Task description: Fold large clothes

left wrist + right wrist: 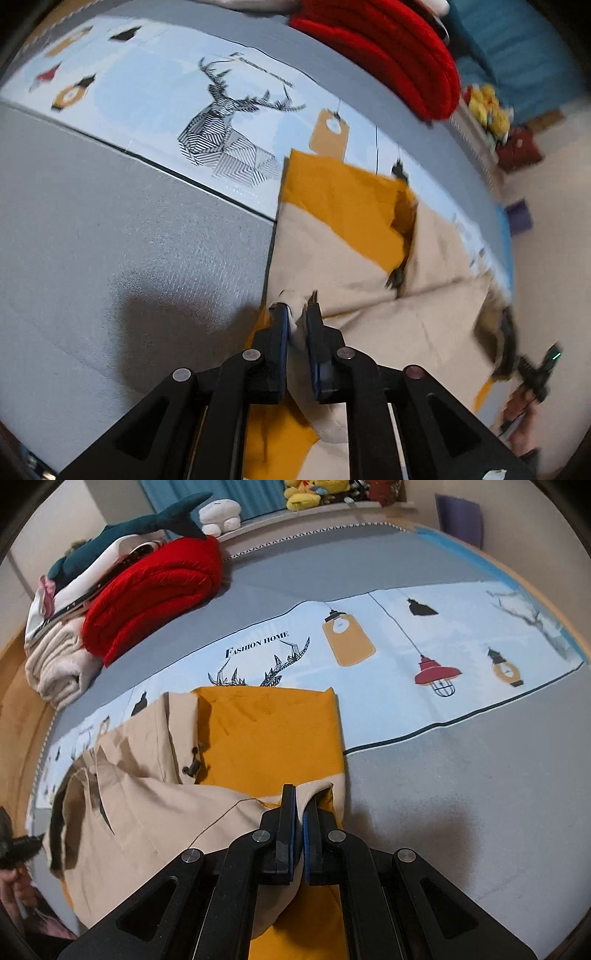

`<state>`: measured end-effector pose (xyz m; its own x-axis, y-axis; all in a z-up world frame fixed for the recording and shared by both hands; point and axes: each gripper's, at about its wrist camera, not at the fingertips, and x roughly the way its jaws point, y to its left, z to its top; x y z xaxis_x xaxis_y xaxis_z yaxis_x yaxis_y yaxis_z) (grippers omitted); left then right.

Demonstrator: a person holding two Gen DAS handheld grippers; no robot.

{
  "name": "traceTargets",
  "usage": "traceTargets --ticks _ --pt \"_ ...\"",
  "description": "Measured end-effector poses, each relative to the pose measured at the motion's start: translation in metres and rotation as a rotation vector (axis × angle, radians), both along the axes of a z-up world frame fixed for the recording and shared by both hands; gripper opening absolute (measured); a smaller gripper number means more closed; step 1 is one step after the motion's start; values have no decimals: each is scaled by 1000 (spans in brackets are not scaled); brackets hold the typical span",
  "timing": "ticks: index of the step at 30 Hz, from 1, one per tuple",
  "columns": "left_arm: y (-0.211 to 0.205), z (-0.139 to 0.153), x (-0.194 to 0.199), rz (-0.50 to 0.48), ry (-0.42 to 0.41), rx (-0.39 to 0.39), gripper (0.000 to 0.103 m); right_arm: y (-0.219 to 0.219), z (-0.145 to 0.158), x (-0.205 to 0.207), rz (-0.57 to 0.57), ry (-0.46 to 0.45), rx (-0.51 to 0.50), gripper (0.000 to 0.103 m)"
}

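A large beige coat (388, 295) with a mustard-yellow lining (343, 199) lies on the grey bed, partly folded. In the left wrist view my left gripper (297, 308) is shut on a bunched beige edge of the coat. In the right wrist view the coat (147, 812) spreads to the left with its yellow lining (269, 734) facing up, and my right gripper (301, 797) is shut on a beige edge of it near the bed surface. The other gripper (14, 845) shows at the far left edge.
A grey bed cover (461, 782) with a light-blue printed band (424, 657) of deer and lamps lies under the coat. A folded red blanket (155, 590), beige and white laundry (59, 664), and a plush shark (147, 524) sit at the far left. Yellow plush toys (314, 493) line the headboard.
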<state>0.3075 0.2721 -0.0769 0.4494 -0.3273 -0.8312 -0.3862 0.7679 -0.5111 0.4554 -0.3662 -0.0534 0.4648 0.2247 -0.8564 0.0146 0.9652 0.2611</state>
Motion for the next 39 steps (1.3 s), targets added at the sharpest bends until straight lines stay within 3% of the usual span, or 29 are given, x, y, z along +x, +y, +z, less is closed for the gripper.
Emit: traceTargets --ticks 2,5,8,10,13,16,19,20,24,31,33,35,39 --pt "9 5 -6 46 -22 -34 15 -5 0 0 -27 8 30 4" --pt "19 14 -17 89 -33 8 21 -15 0 -7 -79 -3 73 8" --pt "25 13 -31 111 -23 20 22 -20 2 -22 -99 -51 25 22" --pt "23 8 -35 89 1 33 22 -25 3 -30 -116 -58 -14 31" --pt "12 0 -35 22 41 78 27 -38 3 -40 -141 -62 -23 33" --pt "5 -5 -32 -5 66 120 33 -46 -1 -44 -145 -41 -23 36" --pt "2 -11 -27 -7 85 131 35 -44 -20 -39 -104 37 25 55" --pt "0 -12 -24 -10 89 131 35 -42 -30 -36 -81 79 49 57" --pt "-7 -16 -11 -14 95 141 40 -26 -61 -26 0 195 7 57" --pt "-10 -28 16 5 113 138 45 -17 -65 -16 18 195 -13 56" --pt "-12 -31 23 7 115 134 45 -12 -63 -15 32 180 -41 44" --pt "-16 -32 29 0 114 140 45 -8 -59 -16 42 162 -69 16" --pt "-21 -34 38 -10 106 181 43 2 -42 -18 69 92 -98 9"
